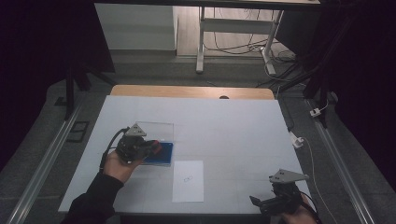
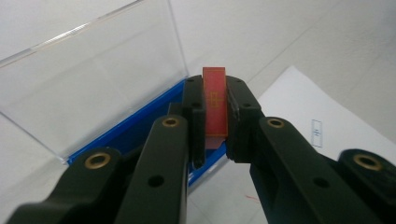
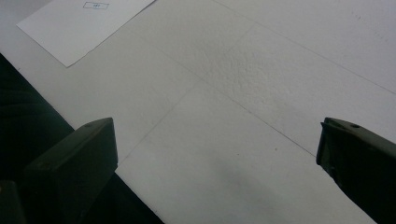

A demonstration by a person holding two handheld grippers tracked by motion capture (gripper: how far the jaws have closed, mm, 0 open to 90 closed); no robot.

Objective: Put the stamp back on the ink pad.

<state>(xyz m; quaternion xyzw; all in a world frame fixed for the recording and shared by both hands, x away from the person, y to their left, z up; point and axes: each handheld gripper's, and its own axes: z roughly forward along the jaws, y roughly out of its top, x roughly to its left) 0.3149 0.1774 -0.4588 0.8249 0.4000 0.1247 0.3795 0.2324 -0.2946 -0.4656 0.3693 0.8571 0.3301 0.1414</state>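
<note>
High view: white-covered counter (image 1: 233,126) with a wooden far edge. Left hand-held gripper (image 1: 152,148) sits at the left-centre, held by the person's left hand (image 1: 117,164), dark sleeve below. Its tips are over a blue case (image 1: 162,154) with a clear lid (image 1: 156,130) standing open behind. A touch of red shows at the jaws. A sheet of white paper (image 1: 188,181) lies just right of the case, near the front edge, a small printed mark at its middle. Right hand-held gripper (image 1: 261,201) is low at the front right corner, well apart from the case.

Left gripper view: left hand-held gripper (image 2: 215,122) is clamped on a thin red card (image 2: 215,105), upright between the pads, with fine gold-coloured line work on its face. Blue case (image 2: 154,116) lies directly beneath and behind, its clear lid (image 2: 93,79) tilted back. Paper (image 2: 317,121) to the right with a small rectangle outline.

Right gripper view: right hand-held gripper (image 3: 215,154) has its jaws wide apart, nothing between them, above the bare counter (image 3: 261,79). Corner of the paper (image 3: 79,28) at upper left. Dark counter edge at lower left.
</note>
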